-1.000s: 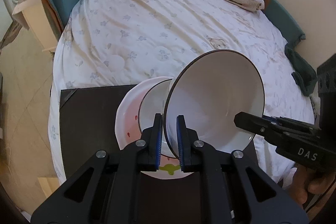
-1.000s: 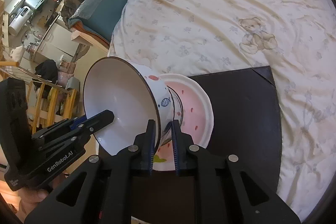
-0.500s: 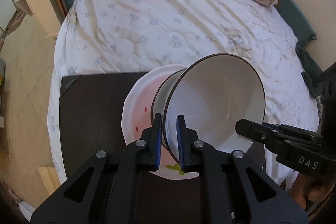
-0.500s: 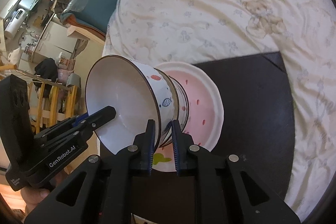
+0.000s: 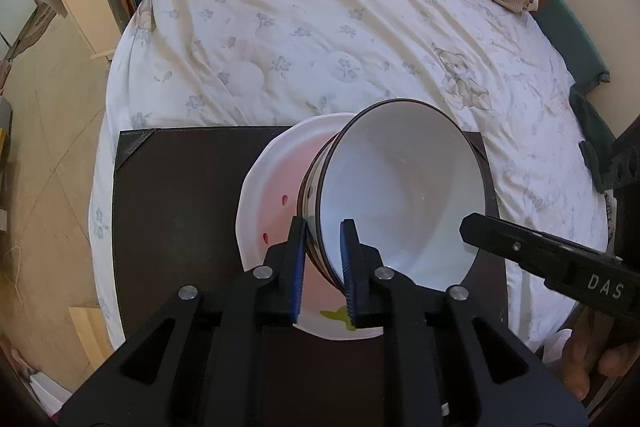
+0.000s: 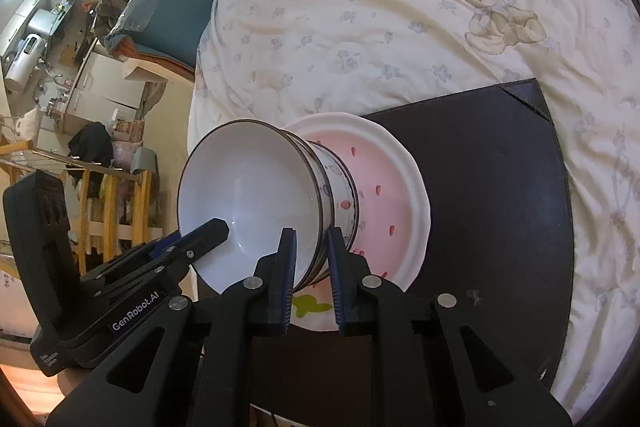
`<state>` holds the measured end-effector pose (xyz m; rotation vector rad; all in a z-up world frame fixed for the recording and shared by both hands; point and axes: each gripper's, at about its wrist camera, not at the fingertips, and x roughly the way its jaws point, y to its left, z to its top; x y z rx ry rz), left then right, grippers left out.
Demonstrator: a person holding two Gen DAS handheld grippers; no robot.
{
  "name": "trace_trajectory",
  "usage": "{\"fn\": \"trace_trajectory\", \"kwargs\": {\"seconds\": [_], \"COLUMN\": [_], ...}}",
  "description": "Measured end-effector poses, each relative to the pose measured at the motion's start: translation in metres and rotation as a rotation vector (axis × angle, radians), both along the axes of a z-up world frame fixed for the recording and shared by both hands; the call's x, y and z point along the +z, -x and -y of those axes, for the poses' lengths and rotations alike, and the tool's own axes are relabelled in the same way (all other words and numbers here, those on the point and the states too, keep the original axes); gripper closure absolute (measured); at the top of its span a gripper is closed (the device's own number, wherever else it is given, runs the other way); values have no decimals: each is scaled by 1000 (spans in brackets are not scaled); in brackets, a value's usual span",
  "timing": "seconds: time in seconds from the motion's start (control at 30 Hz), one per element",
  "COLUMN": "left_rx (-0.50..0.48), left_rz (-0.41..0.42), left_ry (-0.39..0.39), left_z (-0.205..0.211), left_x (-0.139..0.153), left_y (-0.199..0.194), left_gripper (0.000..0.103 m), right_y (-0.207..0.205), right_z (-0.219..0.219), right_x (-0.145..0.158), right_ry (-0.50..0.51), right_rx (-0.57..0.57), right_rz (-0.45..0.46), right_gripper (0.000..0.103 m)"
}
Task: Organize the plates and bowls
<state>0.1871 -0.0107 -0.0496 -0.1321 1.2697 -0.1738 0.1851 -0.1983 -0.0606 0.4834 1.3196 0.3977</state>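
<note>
You have the white bowl [image 5: 400,195] pinched from two sides: your left gripper [image 5: 323,259] is clamped on its near rim and your right gripper [image 6: 311,259] is clamped on the rim opposite. The bowl sits nested in a second, patterned bowl [image 6: 340,187] on the pink plate [image 6: 396,203]. That stack stands on the dark board [image 5: 180,211], nearer its right edge than its left, and the board lies on the bed [image 5: 320,27].

Two stacked bowls [image 5: 400,195], one pink plate [image 5: 276,187], one dark mat [image 5: 180,207], two claws [image 5: 323,263]
</note>
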Motion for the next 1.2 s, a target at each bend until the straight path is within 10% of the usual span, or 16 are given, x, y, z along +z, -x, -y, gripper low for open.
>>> {"fn": "trace_trajectory", "kwargs": {"seconds": [0.8,1.2], "left_rx": [-9,19], "left_rz": [94,305], "left_ry": [-19,-111], "left_z": [1,-17], "left_x": [17,53], "left_y": [8,53], "left_gripper": [67,46], "right_y": [-19,27], "right_z": [21,25], "right_x": [-1,57], "right_ry": [-18,81], "right_rx": [-83,-95], "right_rz": [48,282], "right_gripper": [82,82]}}
